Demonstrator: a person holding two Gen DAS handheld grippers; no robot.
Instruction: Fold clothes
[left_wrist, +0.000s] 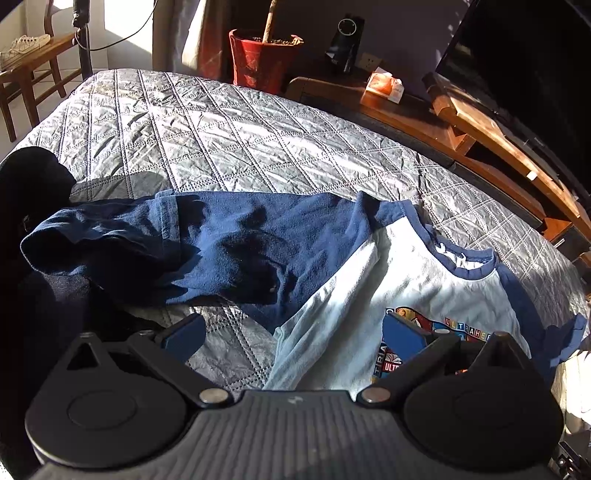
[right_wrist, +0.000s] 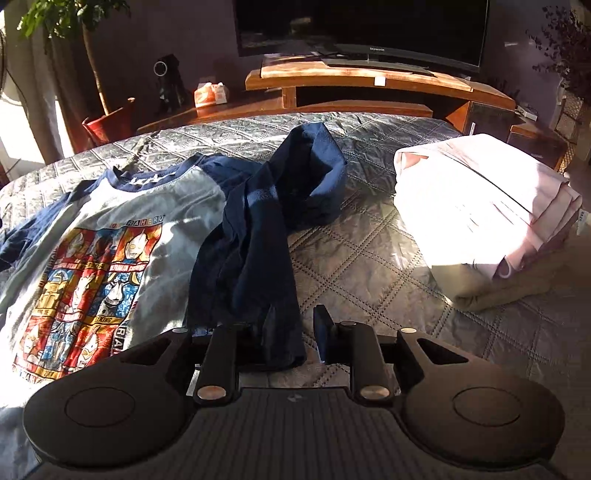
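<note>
The shirt (right_wrist: 110, 236) lies face up on the quilt (right_wrist: 369, 251), collar toward the TV stand (right_wrist: 369, 79), its length running from the camera to the far edge. Both navy sleeves are still flung out, so I judge folding barely begun. A folded pink pile (right_wrist: 480, 199) sits well to its right. The right gripper (right_wrist: 291, 328) is half open around the sleeve (right_wrist: 258, 236) end, not pinching it; the left gripper (left_wrist: 295, 332) is wide open, empty, over the shirt's side.

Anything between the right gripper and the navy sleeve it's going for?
Nothing visible. The right gripper is open with the navy sleeve's end already lying between its fingers on the quilt. The pink folded stack sits apart to the right.
</note>
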